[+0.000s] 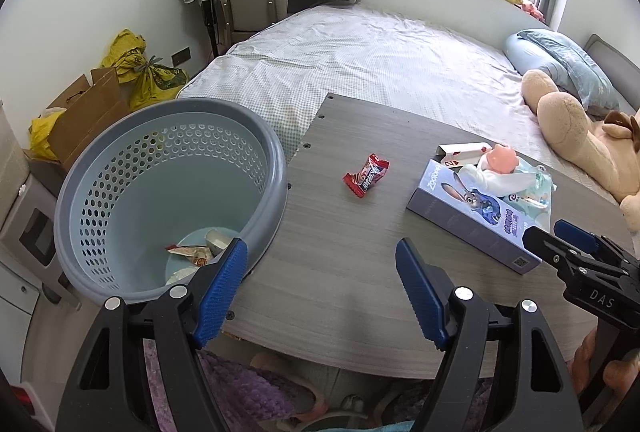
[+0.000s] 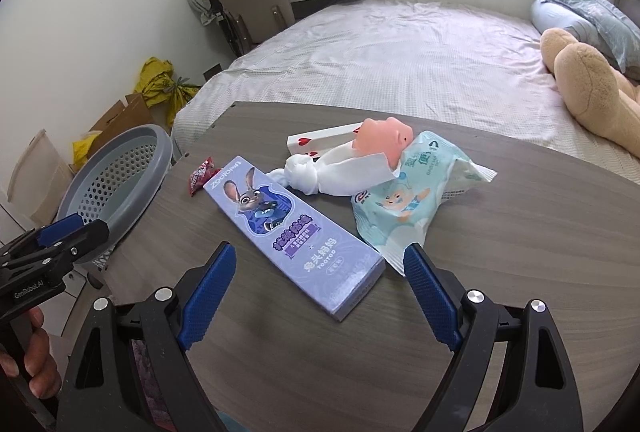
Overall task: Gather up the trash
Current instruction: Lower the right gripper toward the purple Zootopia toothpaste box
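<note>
Both the left gripper (image 1: 322, 286) and right gripper (image 2: 320, 296) are held wide and empty above the board (image 1: 340, 264). The red wrapper (image 1: 366, 175), lying alone mid-board beside the bin (image 1: 120, 168), is best straddled squarely and pinched across its middle. Wrappers and scraps are already held in the bin.

Left tool (image 1: 320, 288): jaws standing wide apart, holding nothing.
Candy wrapper (image 1: 366, 175): lying on table (image 1: 340, 252).
Basket (image 1: 160, 192): sitting beside table, containing wrappers.
Purple box (image 1: 472, 216): lying near right tool (image 1: 560, 238).
</note>
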Demonstrator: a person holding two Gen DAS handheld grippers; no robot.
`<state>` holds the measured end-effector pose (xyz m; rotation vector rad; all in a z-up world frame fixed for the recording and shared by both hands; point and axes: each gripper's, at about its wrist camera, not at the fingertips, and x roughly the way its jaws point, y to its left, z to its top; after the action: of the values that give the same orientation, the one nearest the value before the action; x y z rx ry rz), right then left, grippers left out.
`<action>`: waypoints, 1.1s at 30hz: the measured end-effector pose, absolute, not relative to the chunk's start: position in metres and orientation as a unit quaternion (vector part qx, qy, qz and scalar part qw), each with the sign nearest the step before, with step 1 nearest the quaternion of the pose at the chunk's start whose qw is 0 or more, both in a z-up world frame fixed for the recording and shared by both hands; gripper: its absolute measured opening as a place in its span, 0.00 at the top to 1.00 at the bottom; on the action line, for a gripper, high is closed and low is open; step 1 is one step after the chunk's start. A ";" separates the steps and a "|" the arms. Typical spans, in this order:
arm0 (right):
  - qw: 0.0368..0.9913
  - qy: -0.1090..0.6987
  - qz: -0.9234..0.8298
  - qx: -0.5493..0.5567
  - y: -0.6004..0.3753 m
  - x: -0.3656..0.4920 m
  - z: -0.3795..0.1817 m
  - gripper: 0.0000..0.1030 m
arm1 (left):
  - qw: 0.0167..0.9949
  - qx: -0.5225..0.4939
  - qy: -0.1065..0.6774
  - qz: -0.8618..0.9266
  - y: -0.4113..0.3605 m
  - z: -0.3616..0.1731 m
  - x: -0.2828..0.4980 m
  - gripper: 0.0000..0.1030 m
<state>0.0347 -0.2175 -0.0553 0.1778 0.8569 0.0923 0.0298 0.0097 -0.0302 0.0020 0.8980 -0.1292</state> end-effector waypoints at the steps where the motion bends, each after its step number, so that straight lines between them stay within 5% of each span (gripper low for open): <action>1: 0.904 0.416 0.049 0.085 -0.217 0.037 -0.056 0.18 | 0.899 0.001 0.434 -0.062 0.010 -0.031 0.031 0.29; 33: 0.878 0.452 0.134 0.087 -0.168 0.035 -0.067 0.18 | 0.907 -0.021 0.420 -0.024 0.041 -0.025 0.035 0.29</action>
<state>0.0351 -0.1683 -0.0672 0.1816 0.9425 0.2802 0.0352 0.0408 -0.0245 -0.0432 0.8670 -0.0488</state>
